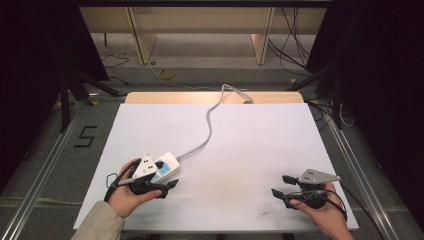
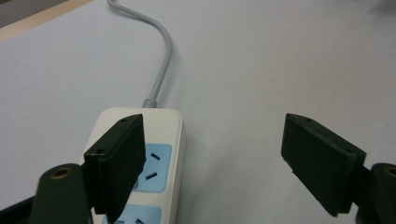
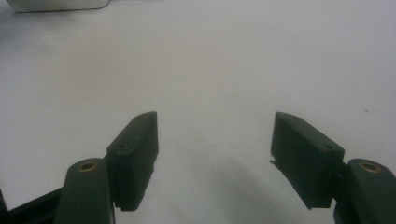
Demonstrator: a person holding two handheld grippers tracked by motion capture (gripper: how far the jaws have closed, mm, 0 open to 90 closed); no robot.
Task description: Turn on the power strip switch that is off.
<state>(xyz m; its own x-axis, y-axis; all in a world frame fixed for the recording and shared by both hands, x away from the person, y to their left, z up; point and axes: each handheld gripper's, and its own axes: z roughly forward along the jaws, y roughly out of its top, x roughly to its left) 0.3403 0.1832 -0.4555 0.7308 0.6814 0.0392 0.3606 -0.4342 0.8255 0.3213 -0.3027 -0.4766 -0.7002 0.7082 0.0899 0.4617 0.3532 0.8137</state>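
Left gripper held wide open, one jaw over power strip at bench near-left. Right gripper open too, well apart, empty. Risk judged: strip clipped off-centre by jaw, slid or twisted by cord.

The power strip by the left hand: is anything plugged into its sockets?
No plug shows. In the left gripper view the power strip has bare blue sockets, though the left gripper, jaws open, covers part of it.

Left tongs gaping wide, right tongs likewise — both hand-held, low
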